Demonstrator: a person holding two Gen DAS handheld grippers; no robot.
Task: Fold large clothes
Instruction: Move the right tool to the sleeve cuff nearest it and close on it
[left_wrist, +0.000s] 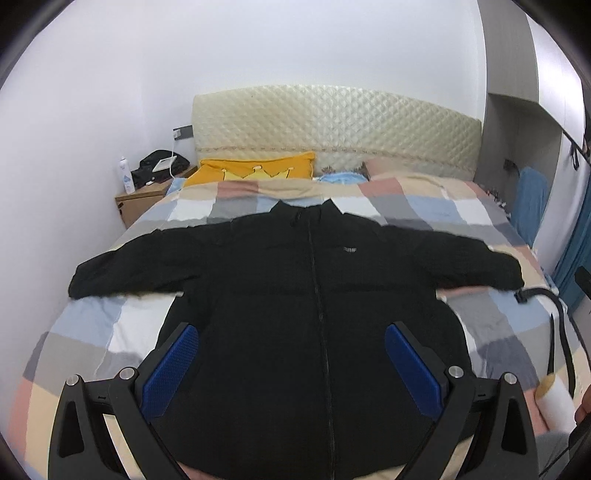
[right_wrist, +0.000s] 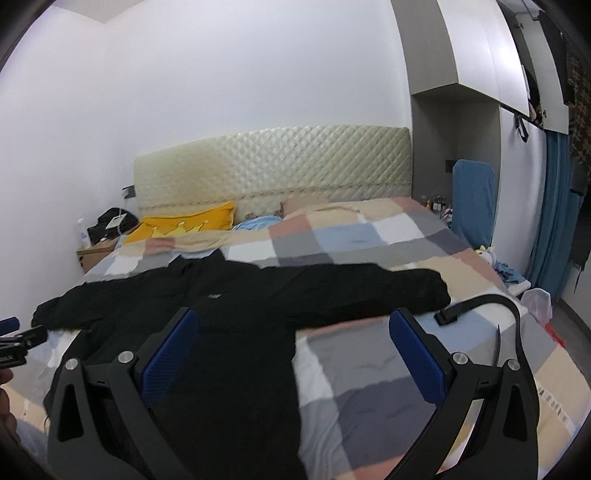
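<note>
A large black zip-up jacket (left_wrist: 295, 288) lies flat, front up, on the checked bedspread (left_wrist: 92, 325), sleeves spread out to both sides and collar toward the headboard. My left gripper (left_wrist: 293, 332) hovers open above the jacket's lower body, nothing between its blue pads. My right gripper (right_wrist: 293, 321) is open too, held over the jacket's right side, where the right sleeve (right_wrist: 369, 291) stretches across the bed. The left gripper's tip shows at the left edge of the right wrist view.
A black strap (right_wrist: 476, 306) curls on the bedspread just past the right cuff. A yellow pillow (left_wrist: 255, 170) and quilted headboard (left_wrist: 332, 125) lie at the far end. A bedside table (left_wrist: 140, 199) with a bottle stands left; a blue-covered chair (right_wrist: 474, 199) and curtain stand right.
</note>
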